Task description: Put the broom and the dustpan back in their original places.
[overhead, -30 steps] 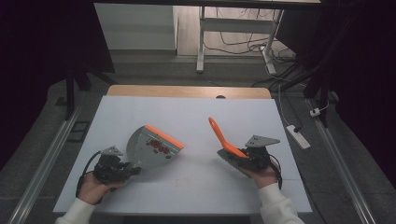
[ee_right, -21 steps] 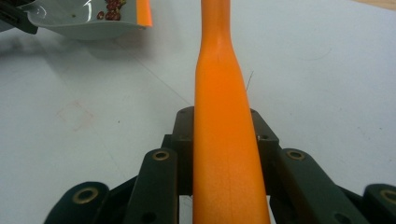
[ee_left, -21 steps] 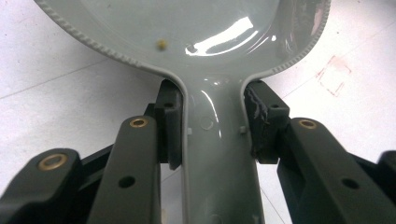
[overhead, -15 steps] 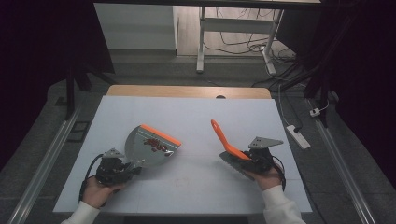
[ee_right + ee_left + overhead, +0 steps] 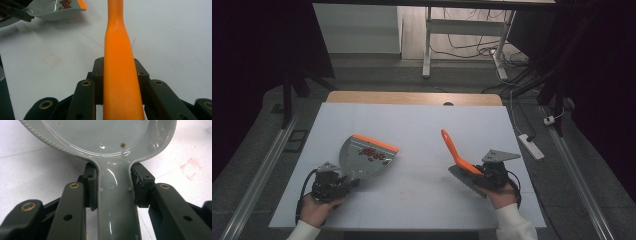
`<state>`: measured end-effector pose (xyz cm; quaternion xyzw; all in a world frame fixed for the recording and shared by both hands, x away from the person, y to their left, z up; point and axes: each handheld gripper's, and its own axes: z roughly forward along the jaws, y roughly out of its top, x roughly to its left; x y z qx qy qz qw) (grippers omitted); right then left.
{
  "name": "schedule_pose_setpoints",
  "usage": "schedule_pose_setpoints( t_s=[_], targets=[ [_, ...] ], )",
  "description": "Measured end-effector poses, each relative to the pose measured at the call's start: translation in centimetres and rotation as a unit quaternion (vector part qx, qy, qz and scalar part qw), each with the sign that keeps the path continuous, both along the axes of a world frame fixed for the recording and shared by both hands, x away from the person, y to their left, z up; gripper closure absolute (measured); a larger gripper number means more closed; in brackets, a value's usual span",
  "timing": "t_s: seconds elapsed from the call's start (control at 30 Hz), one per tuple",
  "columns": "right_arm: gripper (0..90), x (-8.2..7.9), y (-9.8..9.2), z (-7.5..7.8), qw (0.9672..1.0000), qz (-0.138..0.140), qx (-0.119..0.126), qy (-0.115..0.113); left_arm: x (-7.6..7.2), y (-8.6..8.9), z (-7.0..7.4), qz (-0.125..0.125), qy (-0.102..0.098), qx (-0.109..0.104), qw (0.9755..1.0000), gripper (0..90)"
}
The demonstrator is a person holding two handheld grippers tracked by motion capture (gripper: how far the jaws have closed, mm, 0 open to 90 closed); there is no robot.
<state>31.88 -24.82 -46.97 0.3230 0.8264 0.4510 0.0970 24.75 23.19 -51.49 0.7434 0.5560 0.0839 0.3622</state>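
Note:
My left gripper (image 5: 336, 182) is shut on the handle (image 5: 115, 205) of a grey dustpan (image 5: 362, 161) with an orange lip (image 5: 376, 143), at the near left of the table. Small dark red bits (image 5: 372, 152) lie inside the pan; in the right gripper view the dustpan (image 5: 50, 11) looks raised off the surface. My right gripper (image 5: 482, 173) is shut on the orange handle (image 5: 119, 72) of a brush (image 5: 454, 148), which slants up and away from the hand. Its grey head (image 5: 466, 179) is low beside the jaws.
A white sheet (image 5: 422, 125) covers the table, with a wooden strip (image 5: 412, 98) along the far edge. A faint red square mark (image 5: 409, 195) lies between the hands. On the floor to the right is a white power strip (image 5: 532, 146).
The dustpan has shifted a little left and toward the person. The right gripper with the brush has drifted slightly right and nearer. Both grips are unchanged.

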Motion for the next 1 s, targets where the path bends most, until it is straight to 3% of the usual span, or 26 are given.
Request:
schedule_pose_setpoints(
  t_s=[0.4, 0.8, 1.0],
  targets=[
    [70.3, -0.8, -0.6, -0.5, 0.9999, -0.006, -0.003, 0.010, 0.1, 0.5, -0.4, 0.066, 0.004, -0.006, 0.9978, 61.3],
    [70.3, -0.9, -0.5, -1.4, 0.9993, -0.003, -0.012, 0.035, 0.7, 0.6, -1.0, 0.109, 0.019, -0.002, 0.9939, 61.3],
    [70.3, -0.6, -0.5, -1.9, 0.9983, -0.005, -0.020, 0.054, 0.9, 0.6, -1.3, 0.115, 0.029, -0.007, 0.9929, 61.3]
  ],
)
